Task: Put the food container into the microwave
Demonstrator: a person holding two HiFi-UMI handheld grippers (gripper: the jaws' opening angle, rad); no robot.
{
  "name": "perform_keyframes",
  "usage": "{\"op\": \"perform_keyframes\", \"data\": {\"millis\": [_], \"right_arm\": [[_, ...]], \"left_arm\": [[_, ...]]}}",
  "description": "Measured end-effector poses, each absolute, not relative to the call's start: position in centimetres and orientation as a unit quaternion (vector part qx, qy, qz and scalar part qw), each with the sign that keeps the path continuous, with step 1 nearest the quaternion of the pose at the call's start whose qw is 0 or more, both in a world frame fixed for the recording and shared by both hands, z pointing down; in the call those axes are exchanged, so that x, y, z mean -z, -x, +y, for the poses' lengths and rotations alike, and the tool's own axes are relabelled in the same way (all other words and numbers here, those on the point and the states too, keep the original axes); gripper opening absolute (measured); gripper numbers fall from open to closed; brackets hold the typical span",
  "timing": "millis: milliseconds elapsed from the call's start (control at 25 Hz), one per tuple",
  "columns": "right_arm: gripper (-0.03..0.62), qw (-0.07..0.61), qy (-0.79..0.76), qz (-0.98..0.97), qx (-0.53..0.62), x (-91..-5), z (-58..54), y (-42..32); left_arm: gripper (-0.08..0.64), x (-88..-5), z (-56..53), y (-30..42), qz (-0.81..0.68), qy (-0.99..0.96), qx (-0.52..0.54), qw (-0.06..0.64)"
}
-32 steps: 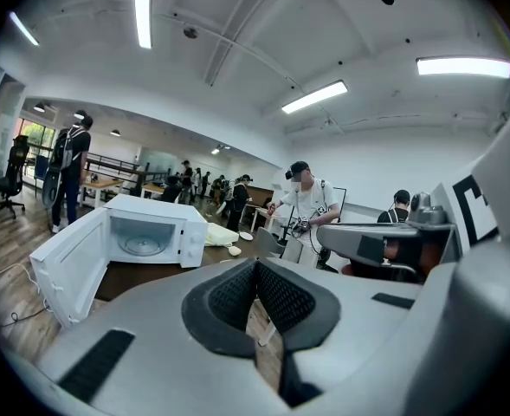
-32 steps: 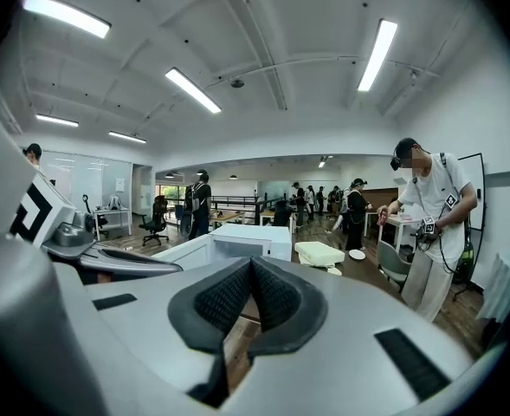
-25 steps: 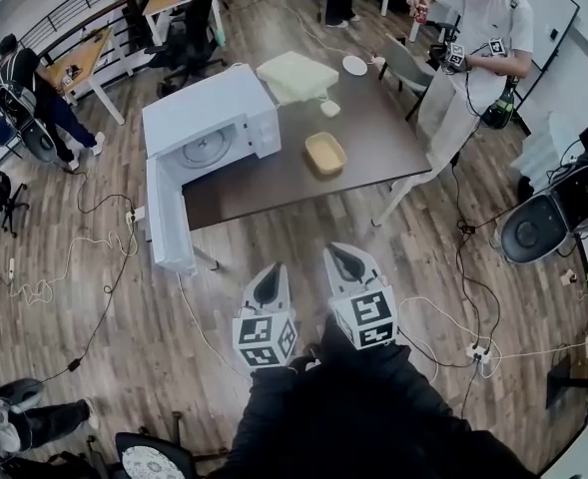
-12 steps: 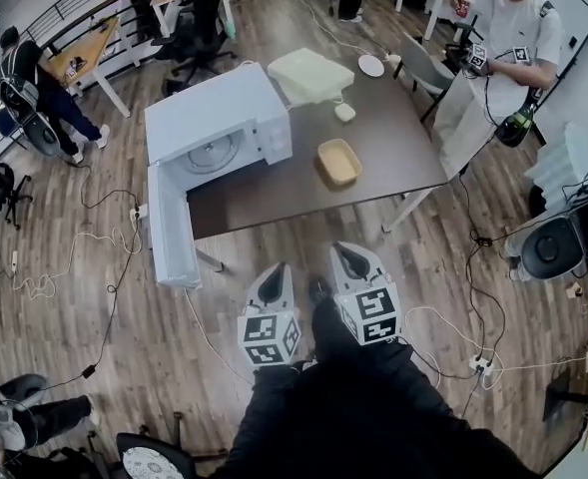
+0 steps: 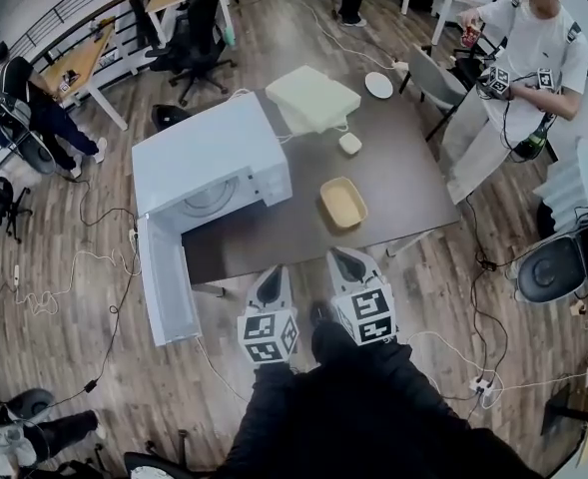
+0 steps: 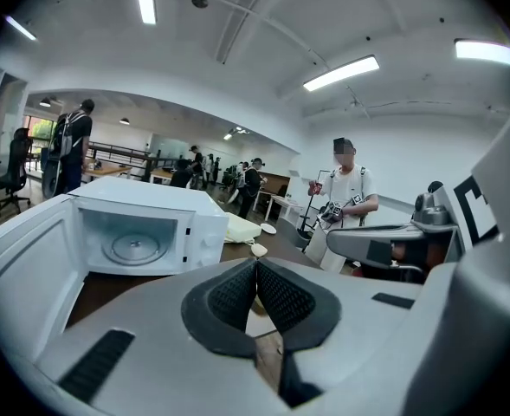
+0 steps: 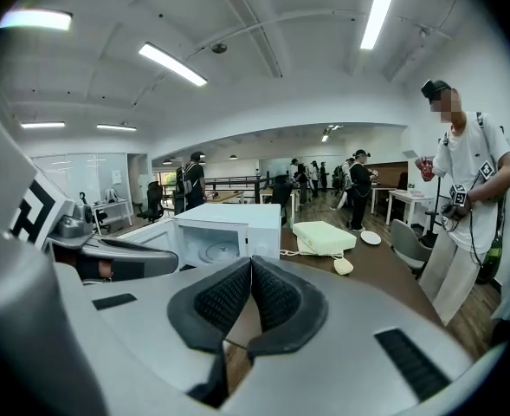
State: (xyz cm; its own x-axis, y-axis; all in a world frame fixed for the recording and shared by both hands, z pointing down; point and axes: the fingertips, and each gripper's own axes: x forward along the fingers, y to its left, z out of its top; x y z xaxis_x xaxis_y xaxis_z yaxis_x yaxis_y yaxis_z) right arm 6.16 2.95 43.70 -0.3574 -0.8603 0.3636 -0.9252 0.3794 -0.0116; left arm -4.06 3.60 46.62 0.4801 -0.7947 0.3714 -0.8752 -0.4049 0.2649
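I'm at the near edge of the table (image 5: 269,218), both grippers held low in front of me. My left gripper (image 5: 271,287) has its jaws pressed together with nothing between them. My right gripper (image 5: 348,265) is the same, jaws meeting and empty.

The food container (image 5: 343,204) sits on the table just ahead of my right gripper, not touching it, and to the right of the microwave (image 5: 209,153). The microwave door (image 5: 164,282) hangs wide open toward me, and the turntable (image 6: 136,248) shows inside, so the way in looks ready.

I'd call this the approach: nothing is grasped yet. Next I'd need to spread the right jaws, reach forward and down to the container's rim, and close on one wall. Then I'd carry it left into the cavity, minding the open door on the way.
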Motion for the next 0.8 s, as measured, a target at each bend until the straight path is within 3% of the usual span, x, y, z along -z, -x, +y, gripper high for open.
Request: {"op": "perform_keyframes", "data": {"millis": [400, 800], "right_arm": [[0.023, 0.165, -0.538, -0.817, -0.124, -45.9, -6.7, -9.5], [0.025, 0.192, -0.527, -0.814, -0.152, -49.5, -9.2, -11.7]], "left_arm": [[0.034, -48.8, -6.1, 0.3, -0.498, -0.829, -0.11, 0.229], [0.034, -52.3, -9.1, -1.8, -0.492, -0.822, -0.144, 0.249]]}}
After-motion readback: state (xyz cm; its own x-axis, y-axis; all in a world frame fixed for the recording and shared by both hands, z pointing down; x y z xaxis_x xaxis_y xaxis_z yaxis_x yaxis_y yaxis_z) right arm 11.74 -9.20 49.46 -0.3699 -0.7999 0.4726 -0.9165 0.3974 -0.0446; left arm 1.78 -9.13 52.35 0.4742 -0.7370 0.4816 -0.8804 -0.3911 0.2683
